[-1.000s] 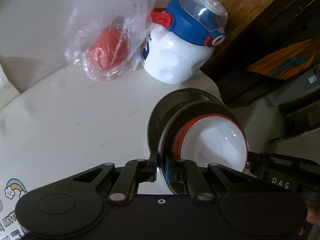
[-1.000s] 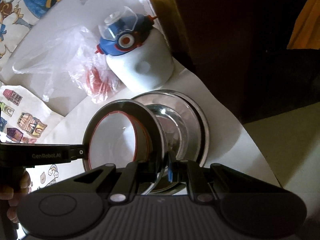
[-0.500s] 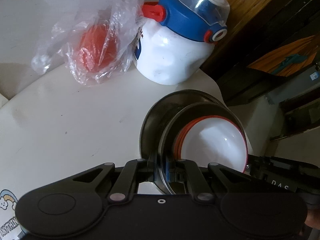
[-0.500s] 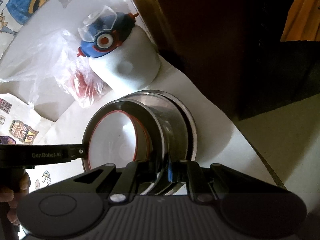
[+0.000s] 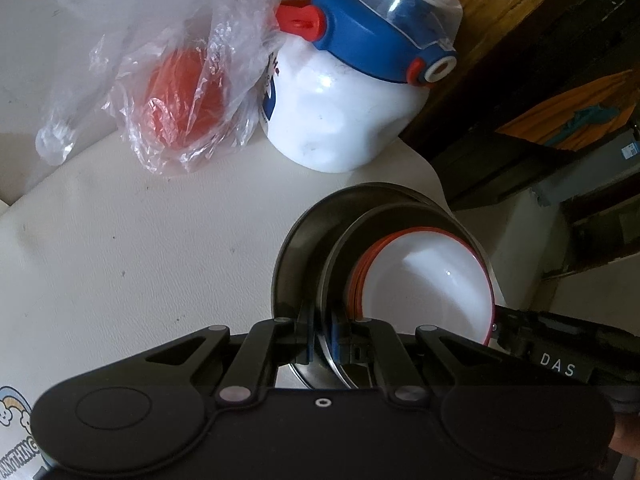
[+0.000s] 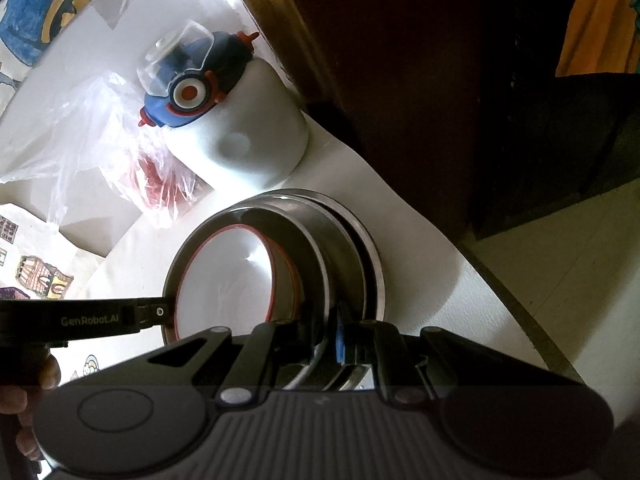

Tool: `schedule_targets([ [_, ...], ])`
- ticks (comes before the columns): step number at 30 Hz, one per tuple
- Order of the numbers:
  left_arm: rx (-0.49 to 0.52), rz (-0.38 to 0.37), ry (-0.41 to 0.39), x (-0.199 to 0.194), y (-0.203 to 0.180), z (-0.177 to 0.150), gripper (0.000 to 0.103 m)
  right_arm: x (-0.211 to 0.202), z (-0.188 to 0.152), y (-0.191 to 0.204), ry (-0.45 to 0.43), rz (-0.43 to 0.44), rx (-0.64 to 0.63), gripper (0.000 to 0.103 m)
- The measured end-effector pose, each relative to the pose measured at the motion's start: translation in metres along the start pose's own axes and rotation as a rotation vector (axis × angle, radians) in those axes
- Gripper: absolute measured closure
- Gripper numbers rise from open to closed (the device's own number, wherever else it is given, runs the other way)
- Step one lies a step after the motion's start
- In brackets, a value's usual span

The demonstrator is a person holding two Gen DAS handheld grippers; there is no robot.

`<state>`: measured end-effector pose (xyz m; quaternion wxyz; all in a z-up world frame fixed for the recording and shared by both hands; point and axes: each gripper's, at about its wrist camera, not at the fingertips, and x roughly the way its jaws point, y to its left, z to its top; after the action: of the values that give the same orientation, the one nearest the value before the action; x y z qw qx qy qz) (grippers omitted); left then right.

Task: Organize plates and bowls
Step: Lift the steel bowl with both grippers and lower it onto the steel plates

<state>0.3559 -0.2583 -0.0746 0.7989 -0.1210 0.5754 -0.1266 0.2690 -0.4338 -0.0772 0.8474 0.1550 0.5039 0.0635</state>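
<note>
A white bowl with a red rim (image 5: 424, 280) (image 6: 228, 280) sits inside a steel bowl (image 5: 340, 256) (image 6: 316, 248). The steel bowl rests nested on a stack of steel plates (image 5: 296, 248) (image 6: 374, 268) near the corner of the white table (image 5: 140, 260). My left gripper (image 5: 320, 346) is shut on the steel bowl's near rim. My right gripper (image 6: 338, 344) is shut on the rim at the opposite side. Each gripper also shows in the other's view: the right gripper (image 5: 560, 364) and the left gripper (image 6: 88, 320).
A white bottle with a blue lid (image 5: 352, 92) (image 6: 236, 136) stands just behind the stack. Beside it lies a clear plastic bag holding something red (image 5: 180, 96) (image 6: 156, 176). The table edge (image 6: 500, 292) and a dark wooden panel (image 6: 400, 80) lie to the right.
Both grippers carried the steel bowl with the white bowl toward the bottle and down. It now sits over the steel plates and covers their inside, which showed one second ago.
</note>
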Motion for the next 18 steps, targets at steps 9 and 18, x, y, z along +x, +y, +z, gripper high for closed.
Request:
schedule_targets([
  [9, -0.004, -0.001, -0.013, -0.0005, 0.0, -0.0026, 0.096, -0.0007, -0.0042, 0.0001, -0.009, -0.005, 0.001, 0.091],
  [18, -0.01, -0.01, -0.019, -0.0002, 0.0015, -0.0022, 0.096, -0.0004, -0.0064, 0.0065, -0.021, -0.023, -0.024, 0.089],
])
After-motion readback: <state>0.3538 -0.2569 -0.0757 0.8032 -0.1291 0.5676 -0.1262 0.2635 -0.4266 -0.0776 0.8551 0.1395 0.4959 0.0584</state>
